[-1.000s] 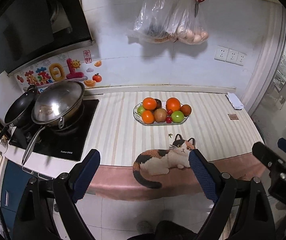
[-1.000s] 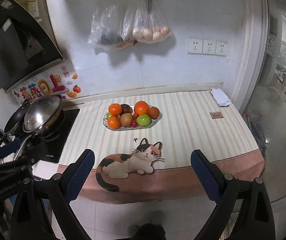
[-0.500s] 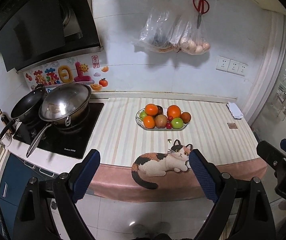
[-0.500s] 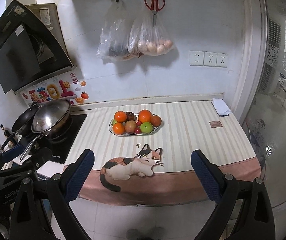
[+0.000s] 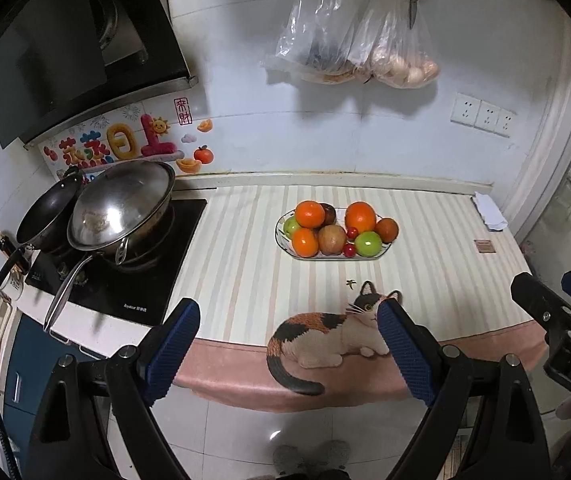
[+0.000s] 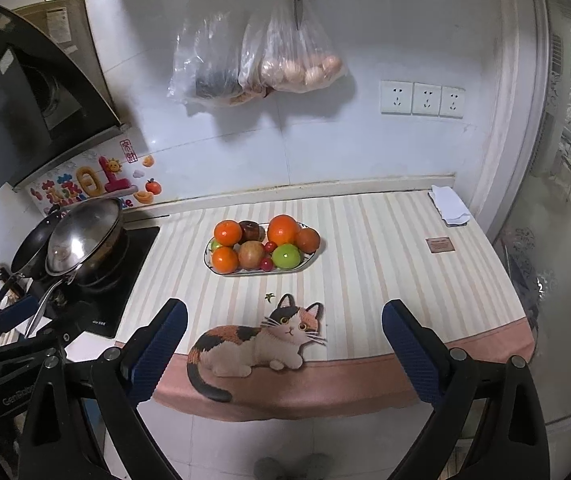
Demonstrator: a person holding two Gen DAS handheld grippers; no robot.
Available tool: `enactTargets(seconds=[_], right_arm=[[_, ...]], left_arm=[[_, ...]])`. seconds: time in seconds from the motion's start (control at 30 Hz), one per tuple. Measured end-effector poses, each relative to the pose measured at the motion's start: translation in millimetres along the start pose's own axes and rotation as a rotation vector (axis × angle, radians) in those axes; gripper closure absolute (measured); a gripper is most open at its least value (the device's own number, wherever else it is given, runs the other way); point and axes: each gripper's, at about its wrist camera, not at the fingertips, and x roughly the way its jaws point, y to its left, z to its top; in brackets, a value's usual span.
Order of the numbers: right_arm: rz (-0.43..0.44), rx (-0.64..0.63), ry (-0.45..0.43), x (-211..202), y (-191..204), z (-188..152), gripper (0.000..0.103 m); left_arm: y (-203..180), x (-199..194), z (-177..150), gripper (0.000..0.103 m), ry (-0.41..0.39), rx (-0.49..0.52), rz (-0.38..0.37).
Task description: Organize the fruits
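While the fruit plate (image 5: 335, 257) sits mid-desk (image 5: 241, 272), well ahead, my left gripper (image 5: 287, 316) and right gripper (image 6: 284, 316) hang released, empty; approach in hand, next I must reach one fruit.

Both wrist views look down from off the counter's front edge, sharing the fruit plate (image 5: 335, 257) and perhaps the stove (image 6: 97, 312).
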Motion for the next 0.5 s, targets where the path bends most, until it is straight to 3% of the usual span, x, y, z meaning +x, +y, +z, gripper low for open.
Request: enactTargets(seconds=[0.3, 0.5], right_arm=[[-0.004, 0.002, 0.081, 58, 7, 9, 0.003], [-0.015, -0.008, 0.102, 73, 11, 6, 0.003]], left_arm=[[8, 37, 10, 0.012, 0.045, -0.019, 0.017], [12, 46, 12, 0.012, 0.059, -0.027, 0.024]])
